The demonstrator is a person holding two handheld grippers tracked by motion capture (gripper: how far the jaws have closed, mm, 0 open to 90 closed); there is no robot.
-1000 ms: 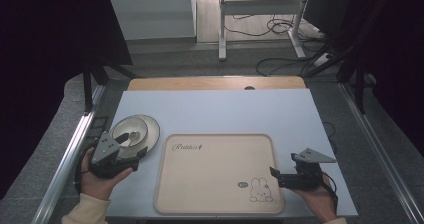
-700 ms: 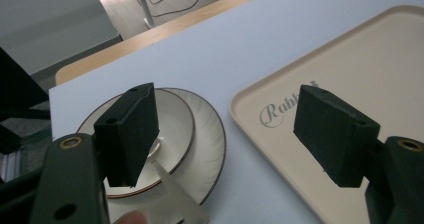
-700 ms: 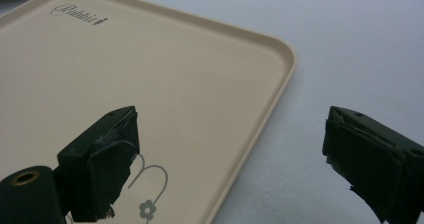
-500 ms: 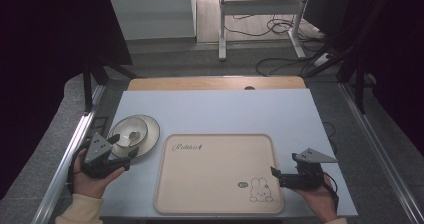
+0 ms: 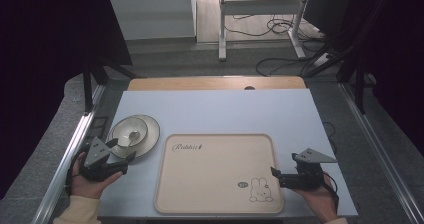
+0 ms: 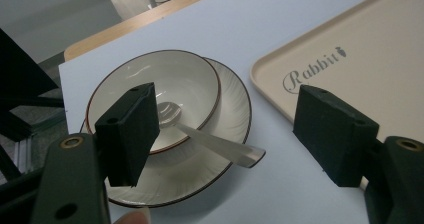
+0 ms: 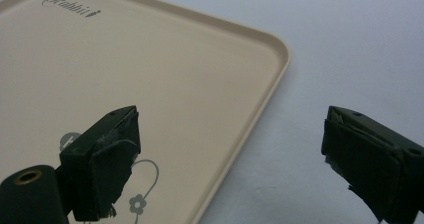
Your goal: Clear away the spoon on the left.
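A cream bowl [image 5: 129, 132] rests on a ribbed cream plate [image 5: 150, 134] at the table's left, with a pale spoon [image 5: 133, 135] lying in it. In the left gripper view the spoon's handle [image 6: 220, 146] sticks out over the bowl [image 6: 185, 79] and plate [image 6: 235, 104], toward the open jaws. My left gripper [image 5: 122, 150] [image 6: 232, 129] is open just short of the plate's near edge, holding nothing. A beige "Rabbit" tray [image 5: 215, 169] lies in the middle. My right gripper [image 5: 282, 166] [image 7: 235, 154] is open over the tray's right rim [image 7: 270, 79], empty.
The pale blue table top [image 5: 225, 109] runs back to a wooden strip [image 5: 215, 83]. Metal rails [image 5: 75, 149] flank both sides. Beyond the table are a desk frame [image 5: 222, 29] and floor cables [image 5: 280, 59].
My left gripper has drawn back and slightly left, off the plate to its near edge. The right gripper has stayed still.
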